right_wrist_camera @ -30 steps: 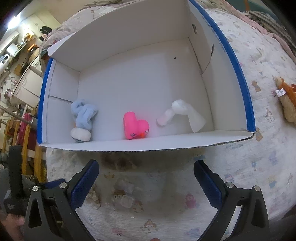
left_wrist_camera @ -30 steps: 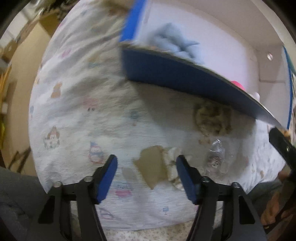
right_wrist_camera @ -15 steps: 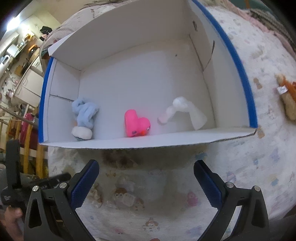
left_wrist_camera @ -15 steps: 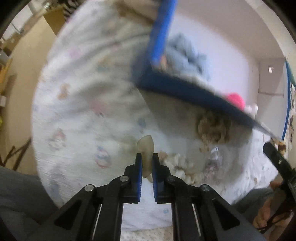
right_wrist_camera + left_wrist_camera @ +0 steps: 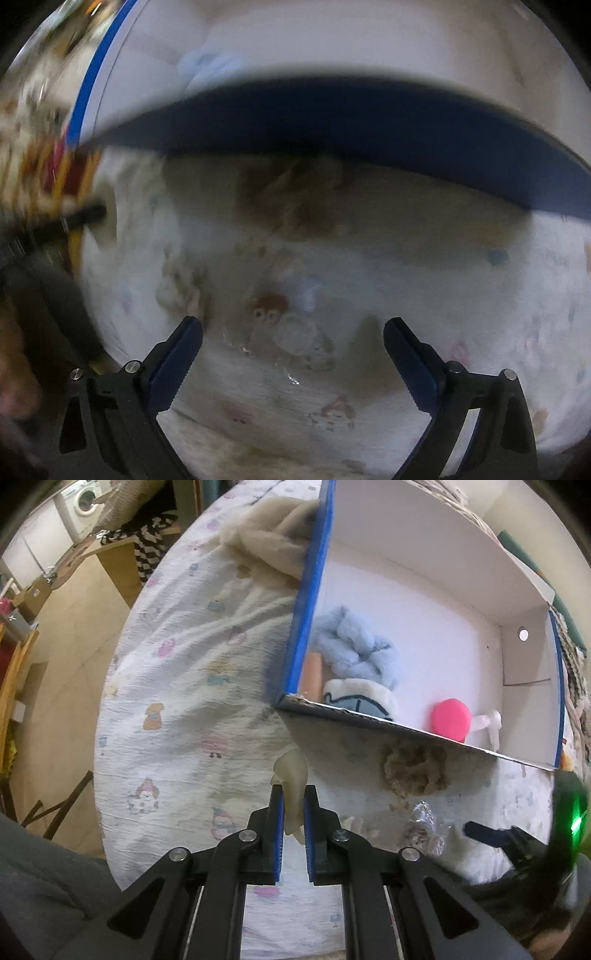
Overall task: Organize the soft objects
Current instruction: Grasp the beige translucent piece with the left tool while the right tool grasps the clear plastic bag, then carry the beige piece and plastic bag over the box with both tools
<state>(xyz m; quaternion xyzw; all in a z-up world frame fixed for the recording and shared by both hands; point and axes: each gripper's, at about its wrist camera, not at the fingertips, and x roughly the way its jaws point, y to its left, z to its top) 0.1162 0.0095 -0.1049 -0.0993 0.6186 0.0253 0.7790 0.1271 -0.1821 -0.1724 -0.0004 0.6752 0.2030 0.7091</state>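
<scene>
Now the left gripper (image 5: 293, 808) is pinching a small beige soft piece (image 5: 291, 775) — pale, floppy, its rounded top poking up past the blue pads — above the printed bedsheet (image 5: 177, 701), just in front of the blue-and-white box (image 5: 517, 602). Meanwhile the right gripper (image 5: 293, 345) is hanging wide open over a clear-wrapped toy (image 5: 288, 325) — blurred.

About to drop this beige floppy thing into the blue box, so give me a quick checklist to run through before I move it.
1. Left gripper shut on the beige soft toy: ok.
2. Toy lifted clear of the printed sheet: cannot tell.
3. Box open, bare floor free inside: ok.
4. Blue plush and pink toy already inside: ok.
5. Right gripper open, holding nothing: ok.
6. Right wrist view sharp enough to judge its target: not ok, blurred.
</scene>
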